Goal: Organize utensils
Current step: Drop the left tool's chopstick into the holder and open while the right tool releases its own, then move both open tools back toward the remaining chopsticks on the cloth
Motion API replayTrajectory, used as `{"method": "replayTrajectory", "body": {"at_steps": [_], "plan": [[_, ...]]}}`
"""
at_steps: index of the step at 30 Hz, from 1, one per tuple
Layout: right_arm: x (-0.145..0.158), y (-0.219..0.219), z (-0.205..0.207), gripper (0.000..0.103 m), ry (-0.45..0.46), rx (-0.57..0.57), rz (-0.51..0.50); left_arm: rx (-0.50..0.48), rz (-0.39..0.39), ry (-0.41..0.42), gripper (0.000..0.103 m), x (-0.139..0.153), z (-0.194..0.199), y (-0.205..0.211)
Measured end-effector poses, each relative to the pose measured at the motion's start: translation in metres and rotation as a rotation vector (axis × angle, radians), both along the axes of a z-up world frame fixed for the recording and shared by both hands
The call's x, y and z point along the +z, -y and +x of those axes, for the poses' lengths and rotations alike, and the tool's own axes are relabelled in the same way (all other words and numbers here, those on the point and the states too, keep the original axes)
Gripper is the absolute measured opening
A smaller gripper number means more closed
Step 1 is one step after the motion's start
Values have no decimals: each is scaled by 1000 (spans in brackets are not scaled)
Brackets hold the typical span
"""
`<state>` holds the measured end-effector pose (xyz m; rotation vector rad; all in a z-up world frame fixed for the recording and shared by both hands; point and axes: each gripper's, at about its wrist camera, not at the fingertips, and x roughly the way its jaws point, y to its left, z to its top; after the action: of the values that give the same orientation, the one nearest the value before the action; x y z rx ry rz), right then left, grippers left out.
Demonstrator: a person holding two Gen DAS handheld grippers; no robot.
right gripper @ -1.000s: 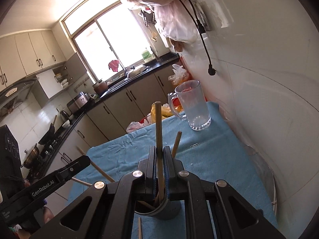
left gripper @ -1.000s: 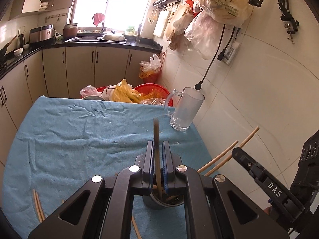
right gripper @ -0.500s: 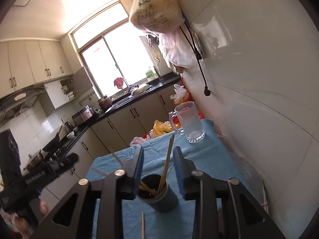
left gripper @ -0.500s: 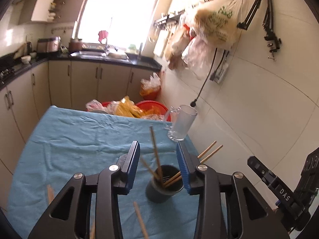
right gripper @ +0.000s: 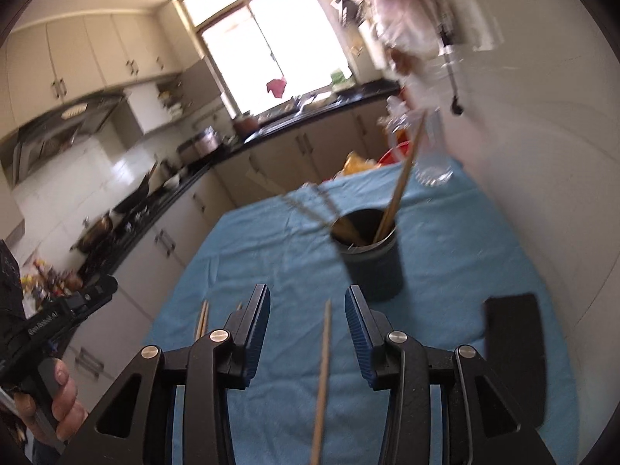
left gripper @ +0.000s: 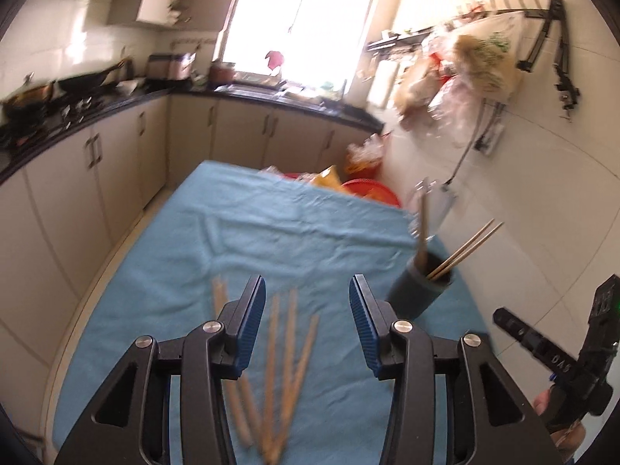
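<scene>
Chopsticks lie loose on the blue cloth (left gripper: 271, 232) that covers the surface, and more stand in a dark round holder (right gripper: 372, 259) near the white tiled wall. In the left wrist view the left tongs (left gripper: 307, 325) hang over a blurred bundle of chopsticks (left gripper: 286, 368) that runs lengthwise between and below the two blue-padded fingers (left gripper: 252, 329). These tongs have just been opening; they now stand partly apart, gripping nothing, with the pads clear of the sticks. The holder sits off to their right, near the cloth's wall-side edge, with a pair of chopsticks (left gripper: 469, 246) leaning out of it toward the wall and one standing nearly upright.

In the right wrist view the right tongs (right gripper: 307, 329) have likewise just been opening and stand partly apart, empty. A single chopstick (right gripper: 323, 379) lies on the cloth in the gap between their fingers, untouched by either pad. Two more chopsticks (right gripper: 202, 319) lie just left of the left finger. The holder stands ahead and slightly right of these tongs, with one long chopstick (right gripper: 403, 178) tilting up and right from it and others leaning left. Beyond it a clear glass mug (right gripper: 430, 155) stands on the far corner of the cloth by the wall. A flat black object (right gripper: 513, 352) lies on the cloth at the right. At the lower left a hand (right gripper: 58, 399) holds the other gripper's handle.
</scene>
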<state>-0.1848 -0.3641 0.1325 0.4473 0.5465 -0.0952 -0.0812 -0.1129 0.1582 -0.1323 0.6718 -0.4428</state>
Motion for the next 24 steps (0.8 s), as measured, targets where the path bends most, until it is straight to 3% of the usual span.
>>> {"method": "replayTrajectory", "body": {"at_steps": [5, 12, 18, 24], "plan": [[-14, -30, 11, 44, -36, 41, 2, 56, 7, -94, 44, -41, 3, -41], [-38, -63, 28, 44, -120, 67, 0, 71, 0, -223, 44, -84, 15, -68], [-55, -84, 39, 43, -193, 164, 29, 34, -6, -342, 43, -111, 32, -65], [-58, -87, 37, 42, -200, 172, -6, 33, -7, -420, 42, -126, 68, -52]]}}
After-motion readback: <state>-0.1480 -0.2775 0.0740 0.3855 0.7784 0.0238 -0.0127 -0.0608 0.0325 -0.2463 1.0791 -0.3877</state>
